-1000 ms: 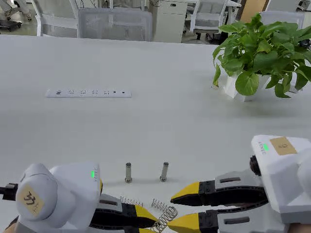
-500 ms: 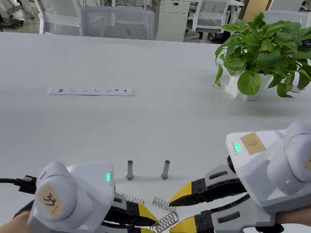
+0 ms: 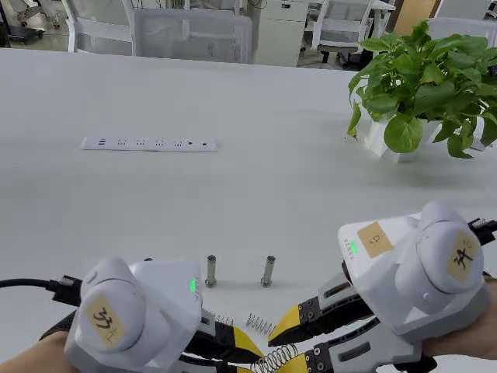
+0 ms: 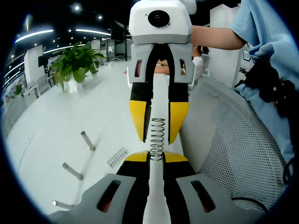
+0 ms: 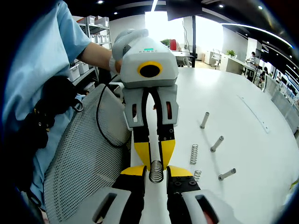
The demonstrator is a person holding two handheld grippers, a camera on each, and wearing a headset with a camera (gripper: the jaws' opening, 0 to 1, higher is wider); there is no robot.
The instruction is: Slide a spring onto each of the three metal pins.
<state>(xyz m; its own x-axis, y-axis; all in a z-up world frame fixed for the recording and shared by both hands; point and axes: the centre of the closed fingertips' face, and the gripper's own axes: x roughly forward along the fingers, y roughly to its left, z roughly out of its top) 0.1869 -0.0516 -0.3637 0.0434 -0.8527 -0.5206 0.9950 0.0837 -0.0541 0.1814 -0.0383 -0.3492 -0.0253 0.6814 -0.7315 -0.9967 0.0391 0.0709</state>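
Two upright metal pins stand on the white table; the left gripper view shows all three, lying in a row. My left gripper is shut on one end of a spring, which reaches into my right gripper. The right jaws stand slightly apart on either side of that spring, seen end-on in the right gripper view. A loose spring lies below the pins, and another is partly hidden by the left gripper.
A white power strip lies at mid-left of the table. A potted plant stands at the far right. Chairs and a cabinet line the far edge. A mesh chair back and a person's blue sleeve are close behind the grippers.
My right gripper has moved left toward the left gripper, and its jaws have narrowed around the spring's free end. The left gripper has kept hold of the spring.
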